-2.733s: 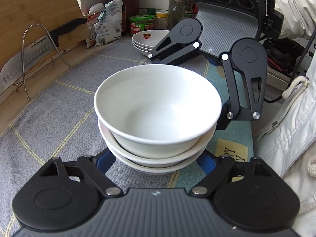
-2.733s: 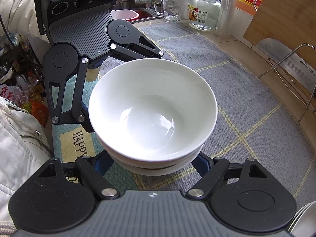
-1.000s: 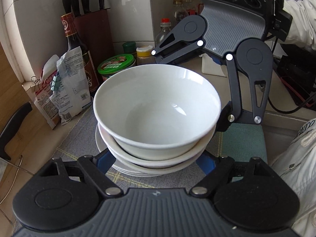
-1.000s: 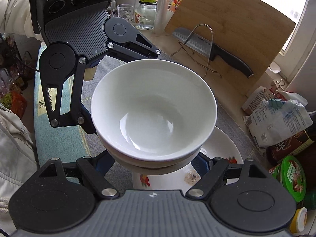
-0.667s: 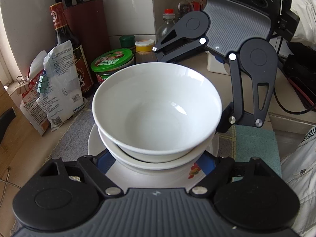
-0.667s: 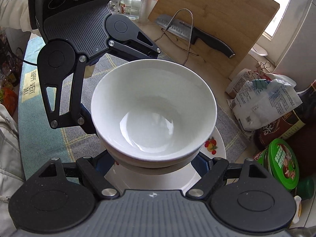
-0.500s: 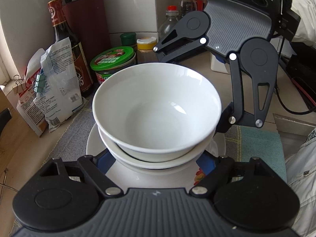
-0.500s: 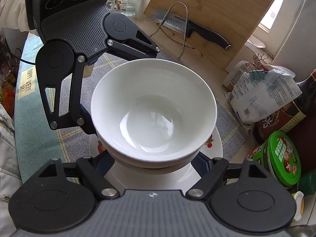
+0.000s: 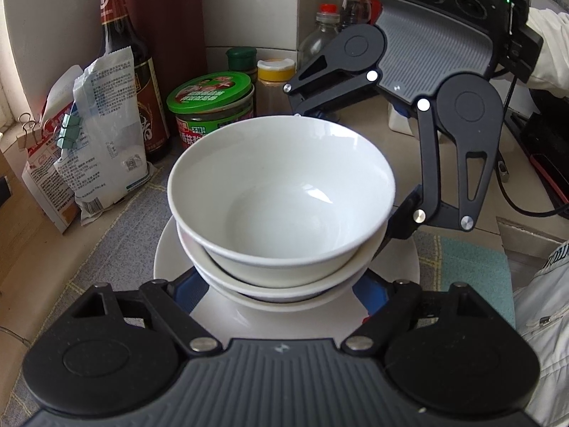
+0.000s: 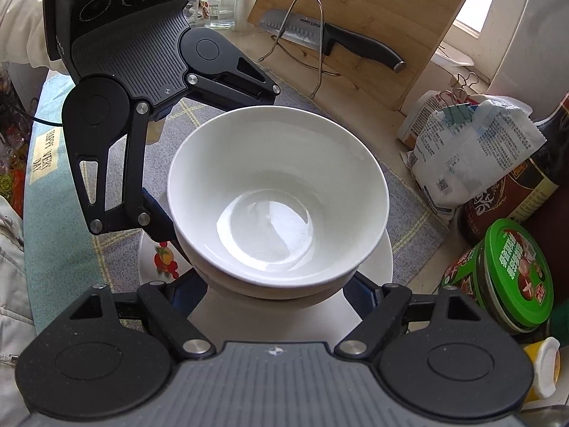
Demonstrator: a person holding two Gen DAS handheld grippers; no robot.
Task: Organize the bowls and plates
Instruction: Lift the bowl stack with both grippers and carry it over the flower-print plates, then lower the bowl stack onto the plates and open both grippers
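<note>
At the far left of the left wrist view a red and white paper packet [image 9: 42, 163] and a crinkled white plastic bag printed with small text and a QR code [image 9: 103, 131], pinched by green binder clips, lean on a dark glass bottle with a red and gold label [image 9: 124, 71], next to a glass jar with a green printed lid [image 9: 213, 103] and a yellow-capped spice jar [image 9: 275, 82]. In the middle a stack of glossy white ceramic bowls [image 9: 281, 199], nested one inside another, sits just above or on a white plate with a red fruit motif [image 10: 160, 259], which lies on the grey woven mat with yellow grid lines [image 9: 117, 242] covering the desk; contact with the plate cannot be told. The left hand-held gripper [image 9: 281, 284] grasps the stack's lower bowls from the near side, its blue-padded fingers spread round the curved wall, and the right hand-held gripper [image 10: 281, 284] grips the opposite side the same way. In the right wrist view a teal mat edge reads "HAPPY VERY DAY" [image 10: 42, 156], and a steel knife with a black handle marked "SUPOR" [image 10: 320, 35] rests in a wire rack against a bamboo cutting board [image 10: 373, 7]
</note>
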